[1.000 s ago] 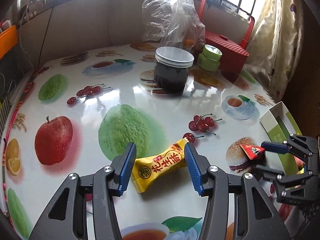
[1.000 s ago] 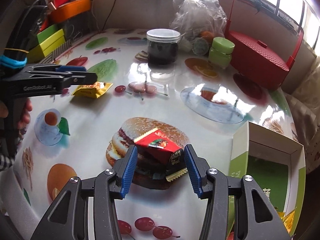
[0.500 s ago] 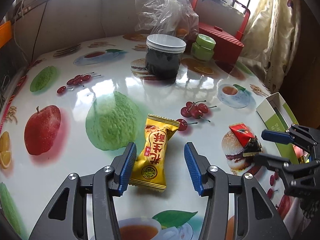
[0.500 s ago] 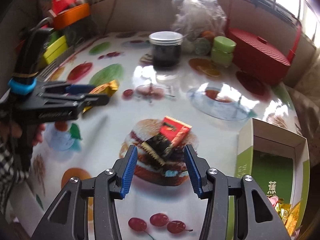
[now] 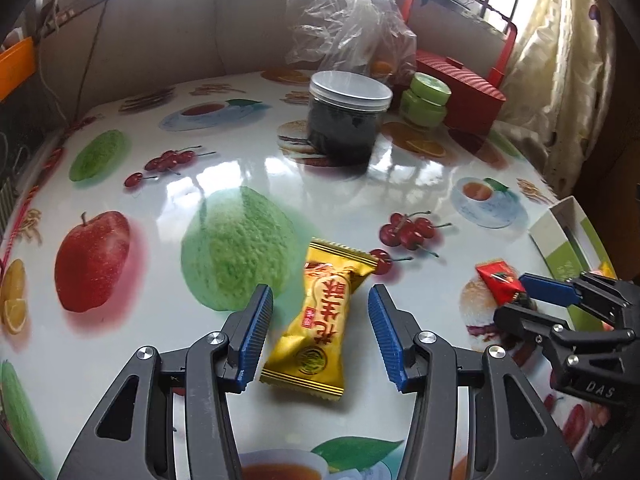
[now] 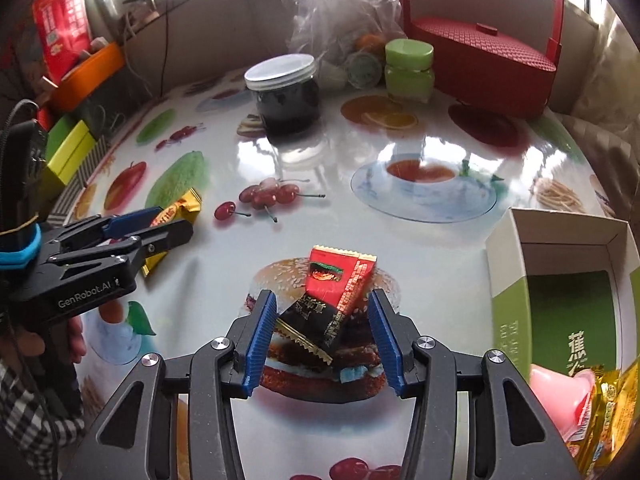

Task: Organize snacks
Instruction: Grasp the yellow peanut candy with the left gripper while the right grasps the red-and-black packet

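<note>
Left hand-held gripper (image 5: 318, 336) jaws apart around a yellow snack packet (image 5: 320, 320) on the table (image 5: 240, 184), untouched; right hand-held gripper (image 6: 322, 338) jaws apart astride a red-and-black packet (image 6: 334, 296)

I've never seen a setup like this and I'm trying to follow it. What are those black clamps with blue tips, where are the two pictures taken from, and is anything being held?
Each clamp is a hand-held tool with a camera looking along its fingers. One picture is from the left tool, the other from the right tool. On the fruit-print table, a yellow candy lies between the left tool's open jaws, and a red and black candy between the right's. Neither is gripped. A green box with snacks inside stands at the right.
</note>
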`<state>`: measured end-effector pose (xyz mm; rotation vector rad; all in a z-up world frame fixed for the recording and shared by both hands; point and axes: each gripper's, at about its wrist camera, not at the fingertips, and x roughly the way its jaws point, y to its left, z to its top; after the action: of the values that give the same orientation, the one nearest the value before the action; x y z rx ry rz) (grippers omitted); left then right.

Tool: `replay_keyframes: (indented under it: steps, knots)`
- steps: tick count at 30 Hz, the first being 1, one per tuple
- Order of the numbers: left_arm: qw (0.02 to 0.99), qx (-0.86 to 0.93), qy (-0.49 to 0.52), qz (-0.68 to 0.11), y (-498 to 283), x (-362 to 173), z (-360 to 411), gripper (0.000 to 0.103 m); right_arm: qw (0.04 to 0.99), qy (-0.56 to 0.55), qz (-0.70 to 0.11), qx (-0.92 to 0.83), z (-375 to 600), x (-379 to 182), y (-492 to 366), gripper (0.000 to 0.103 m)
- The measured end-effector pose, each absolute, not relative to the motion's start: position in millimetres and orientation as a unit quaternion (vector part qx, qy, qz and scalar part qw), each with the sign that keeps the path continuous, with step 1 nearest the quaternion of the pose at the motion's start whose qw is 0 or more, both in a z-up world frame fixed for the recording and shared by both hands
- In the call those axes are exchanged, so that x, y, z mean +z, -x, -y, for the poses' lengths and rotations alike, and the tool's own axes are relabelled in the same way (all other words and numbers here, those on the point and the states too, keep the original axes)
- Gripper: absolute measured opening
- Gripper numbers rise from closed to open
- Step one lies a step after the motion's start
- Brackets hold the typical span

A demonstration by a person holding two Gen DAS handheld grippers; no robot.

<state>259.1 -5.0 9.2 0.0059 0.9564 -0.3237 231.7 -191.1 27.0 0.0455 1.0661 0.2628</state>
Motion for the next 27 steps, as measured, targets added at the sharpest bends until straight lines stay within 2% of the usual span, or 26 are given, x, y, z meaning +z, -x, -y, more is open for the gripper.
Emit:
replay_keyframes:
  steps: [4,10,12,14,19,27]
  knots:
    - [0.876,-0.154,0.005,-0.456,-260.5,8.7,2.8,0.051,0.857,-0.014,-0.501,0.119,188.3,25.8,-231.8,0.047]
    - [0.881,-0.15,0.004,-0.449,-258.8,7.8,3.3,0.051,0.861,-0.017,-0.496,0.113,191.7,25.8,-230.4,0.039]
    - [0.883,-0.146,0.003,-0.447,-258.2,7.5,4.0,0.047,0.862,-0.018,-0.495,0.112,192.5,26.0,-229.9,0.038]
    - [0.883,-0.146,0.0,-0.446,-257.0,7.5,5.1,0.037,0.863,-0.014,-0.493,0.107,193.2,26.1,-229.0,0.034]
    - [0.884,-0.148,-0.003,-0.444,-256.7,7.5,6.7,0.026,0.866,-0.012,-0.489,0.106,193.5,25.9,-227.2,0.032]
    - [0.887,-0.146,-0.003,-0.439,-253.9,6.8,7.8,0.025,0.868,-0.012,-0.485,0.105,193.3,25.9,-225.8,0.031]
